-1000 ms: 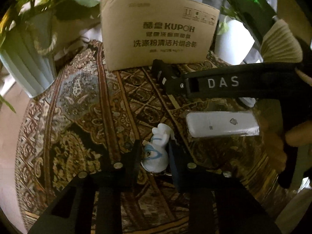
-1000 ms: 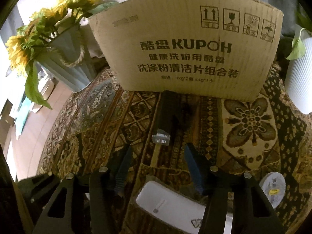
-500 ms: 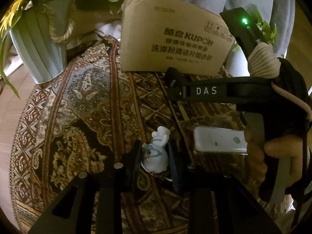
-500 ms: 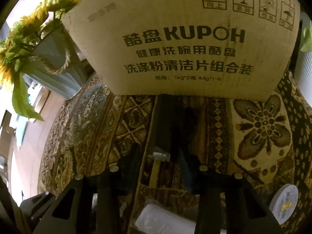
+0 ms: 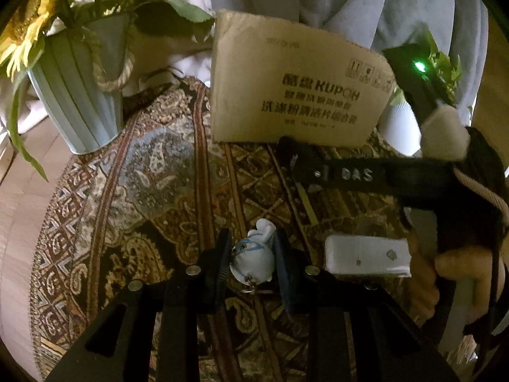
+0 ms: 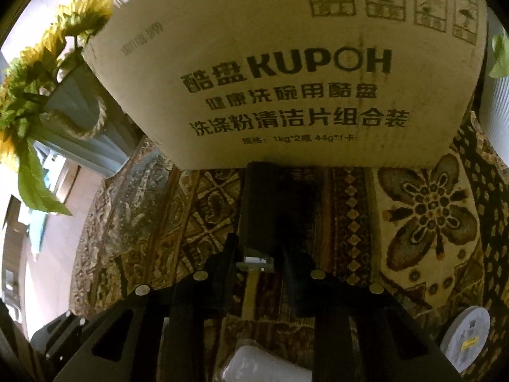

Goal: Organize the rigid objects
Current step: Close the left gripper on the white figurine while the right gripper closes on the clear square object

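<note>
My left gripper [image 5: 251, 254] is shut on a small white figurine with blue markings [image 5: 253, 256], held above the patterned cloth [image 5: 133, 191]. My right gripper [image 6: 259, 254] is shut on a long dark rectangular bar with a clear end cap [image 6: 257, 210], which points toward the cardboard box [image 6: 286, 73]. The same box [image 5: 296, 92] stands at the back in the left wrist view, where the right gripper's body [image 5: 366, 175] crosses from the right. A white flat packet in clear wrap [image 5: 366, 254] lies on the cloth below it.
A pale blue vase with sunflowers [image 5: 79, 95] stands at the back left. A white ribbed pot [image 6: 496, 102] stands at the right. A round white disc [image 6: 466, 337] lies on the cloth at front right. A person in grey [image 5: 350, 6] stands behind the box.
The right gripper closed on the dark bar and moved toward the box. The left gripper lifted the figurine up and back, so the table looks farther away.
</note>
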A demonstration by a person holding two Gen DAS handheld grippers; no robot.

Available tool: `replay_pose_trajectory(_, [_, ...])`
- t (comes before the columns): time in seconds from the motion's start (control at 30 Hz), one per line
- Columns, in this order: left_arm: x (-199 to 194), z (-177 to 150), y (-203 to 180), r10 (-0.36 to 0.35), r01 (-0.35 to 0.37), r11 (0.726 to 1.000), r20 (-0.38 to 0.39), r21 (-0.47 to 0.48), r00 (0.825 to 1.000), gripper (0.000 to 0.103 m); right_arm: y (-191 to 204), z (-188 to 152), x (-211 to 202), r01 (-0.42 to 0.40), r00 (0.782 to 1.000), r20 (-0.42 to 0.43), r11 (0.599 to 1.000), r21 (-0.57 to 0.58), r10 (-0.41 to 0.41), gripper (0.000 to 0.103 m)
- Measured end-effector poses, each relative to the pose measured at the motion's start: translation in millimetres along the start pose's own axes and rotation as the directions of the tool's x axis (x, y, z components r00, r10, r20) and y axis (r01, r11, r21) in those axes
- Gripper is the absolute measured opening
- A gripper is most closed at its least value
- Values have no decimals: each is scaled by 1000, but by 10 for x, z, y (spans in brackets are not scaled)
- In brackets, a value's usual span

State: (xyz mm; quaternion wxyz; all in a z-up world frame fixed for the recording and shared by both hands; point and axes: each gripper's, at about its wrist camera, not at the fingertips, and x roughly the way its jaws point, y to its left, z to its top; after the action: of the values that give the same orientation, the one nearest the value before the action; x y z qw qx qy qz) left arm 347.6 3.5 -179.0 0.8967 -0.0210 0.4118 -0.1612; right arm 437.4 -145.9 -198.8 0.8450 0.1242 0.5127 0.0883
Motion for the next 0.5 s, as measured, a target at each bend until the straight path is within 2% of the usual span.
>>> replay_pose_trajectory(0.5, [-243, 203, -148, 14, -12, 1000, 94, -24, 995, 27, 44, -49, -583, -12, 996, 90, 999, -51, 17, 25])
